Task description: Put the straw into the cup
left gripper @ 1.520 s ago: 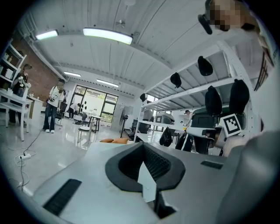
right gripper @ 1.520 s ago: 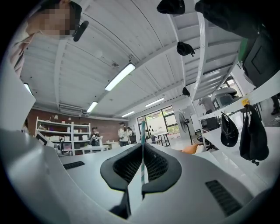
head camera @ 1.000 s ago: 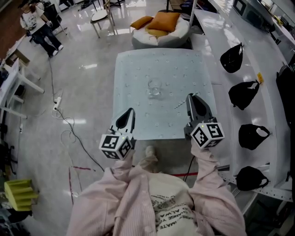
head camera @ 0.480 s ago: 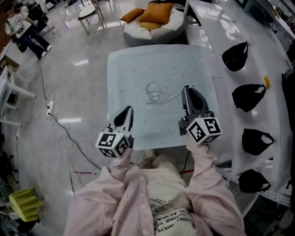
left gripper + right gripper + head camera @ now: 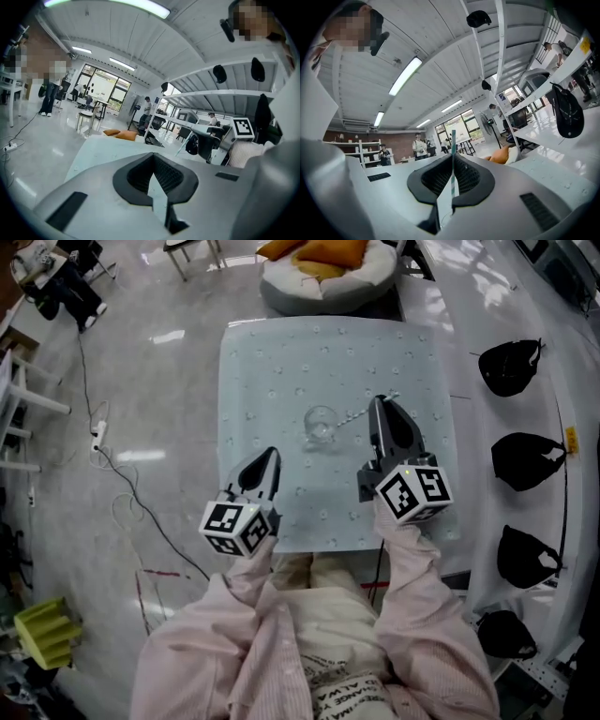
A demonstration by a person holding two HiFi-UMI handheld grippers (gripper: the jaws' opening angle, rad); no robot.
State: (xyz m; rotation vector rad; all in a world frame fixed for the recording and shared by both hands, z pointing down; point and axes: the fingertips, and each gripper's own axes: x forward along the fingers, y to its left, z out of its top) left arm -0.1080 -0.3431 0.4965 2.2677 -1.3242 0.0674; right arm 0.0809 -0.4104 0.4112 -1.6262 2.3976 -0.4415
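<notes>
R. gripper (image 5: 380, 407) was clamped on the striped straw (image 5: 353, 414), its free end just beside the clear cup (image 5: 320, 422) on the table (image 5: 272, 352). L. gripper (image 5: 265, 463) closed, empty. Straw judged light, thin, easily crushed, prob. slippery; best gripped gently, well back from the entering end.

Pale table (image 5: 272, 362), clear cup (image 5: 320, 424) on it
</notes>
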